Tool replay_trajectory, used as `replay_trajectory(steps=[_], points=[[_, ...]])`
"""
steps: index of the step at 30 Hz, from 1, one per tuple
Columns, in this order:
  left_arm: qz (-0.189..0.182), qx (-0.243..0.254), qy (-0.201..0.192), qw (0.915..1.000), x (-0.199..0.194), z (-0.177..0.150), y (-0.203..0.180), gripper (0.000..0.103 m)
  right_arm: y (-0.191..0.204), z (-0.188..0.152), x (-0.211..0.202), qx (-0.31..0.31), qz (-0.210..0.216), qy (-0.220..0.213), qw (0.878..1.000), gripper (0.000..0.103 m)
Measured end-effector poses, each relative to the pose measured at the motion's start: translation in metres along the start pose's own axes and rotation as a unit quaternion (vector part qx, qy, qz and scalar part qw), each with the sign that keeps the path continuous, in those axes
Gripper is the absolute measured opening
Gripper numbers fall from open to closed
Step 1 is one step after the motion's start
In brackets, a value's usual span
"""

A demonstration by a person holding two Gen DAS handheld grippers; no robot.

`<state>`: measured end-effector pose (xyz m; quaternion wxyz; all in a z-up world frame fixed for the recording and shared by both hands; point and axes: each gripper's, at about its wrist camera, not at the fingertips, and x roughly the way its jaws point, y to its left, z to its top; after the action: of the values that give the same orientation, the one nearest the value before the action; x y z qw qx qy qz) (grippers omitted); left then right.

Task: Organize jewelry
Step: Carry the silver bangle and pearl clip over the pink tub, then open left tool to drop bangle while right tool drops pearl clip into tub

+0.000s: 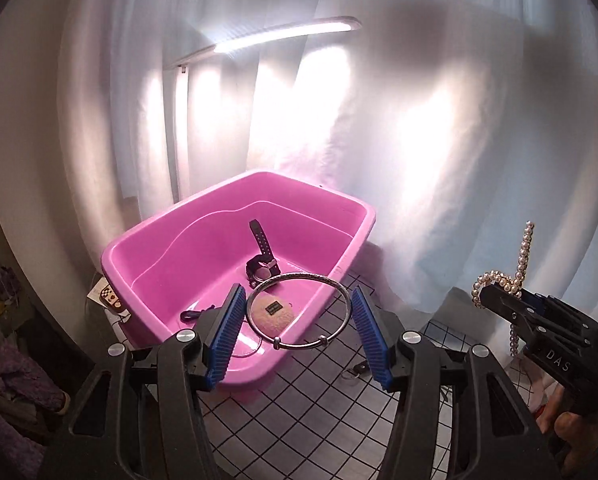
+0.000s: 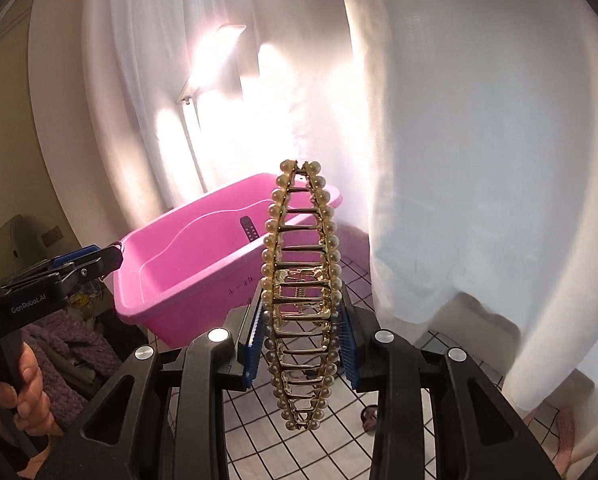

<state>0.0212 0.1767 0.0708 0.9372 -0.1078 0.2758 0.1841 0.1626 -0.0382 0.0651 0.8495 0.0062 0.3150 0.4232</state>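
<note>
A pink plastic tub (image 1: 203, 232) stands on a grid-patterned cloth; it also shows in the right wrist view (image 2: 179, 264). Inside lie a black watch (image 1: 261, 264), a beige round pad (image 1: 271, 312) and a small purple item (image 1: 193, 314). My left gripper (image 1: 297, 320) holds a silver bangle (image 1: 299, 312) between its blue pads, over the tub's near rim. My right gripper (image 2: 301, 328) is shut on a gold pearl hair claw (image 2: 301, 292), held upright to the right of the tub; the claw also shows in the left wrist view (image 1: 511, 280).
White curtains hang behind the tub, with a lit lamp bar (image 1: 283, 34) above. A small keyring-like item (image 1: 357, 370) lies on the grid cloth (image 1: 319, 420). Purple knitted fabric (image 1: 7, 380) is piled at the left. A pink item (image 2: 369, 414) lies on the cloth.
</note>
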Motion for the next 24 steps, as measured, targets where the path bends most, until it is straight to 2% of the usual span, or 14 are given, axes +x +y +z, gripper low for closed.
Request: replay_trajectory(steps=[6, 11, 16, 24], points=[[0.014, -0.012, 0.007, 0.9998, 0.038, 0.038, 0.054, 0.053, 0.034, 0.060, 0.073, 0.002, 0.041, 0.010, 0.999, 0.032], [0.022, -0.028, 0.044, 0.9984, 0.081, 0.049, 0.091, 0.053, 0.054, 0.092, 0.137, 0.008, 0.058, 0.046, 0.997, 0.032], [0.020, -0.039, 0.091, 0.9948, 0.113, 0.046, 0.112, 0.053, 0.066, 0.103, 0.195, 0.008, 0.062, 0.106, 0.992, 0.032], [0.013, -0.039, 0.154, 0.9872, 0.150, 0.042, 0.121, 0.054, 0.064, 0.098, 0.271, 0.029, 0.042, 0.223, 0.973, 0.032]])
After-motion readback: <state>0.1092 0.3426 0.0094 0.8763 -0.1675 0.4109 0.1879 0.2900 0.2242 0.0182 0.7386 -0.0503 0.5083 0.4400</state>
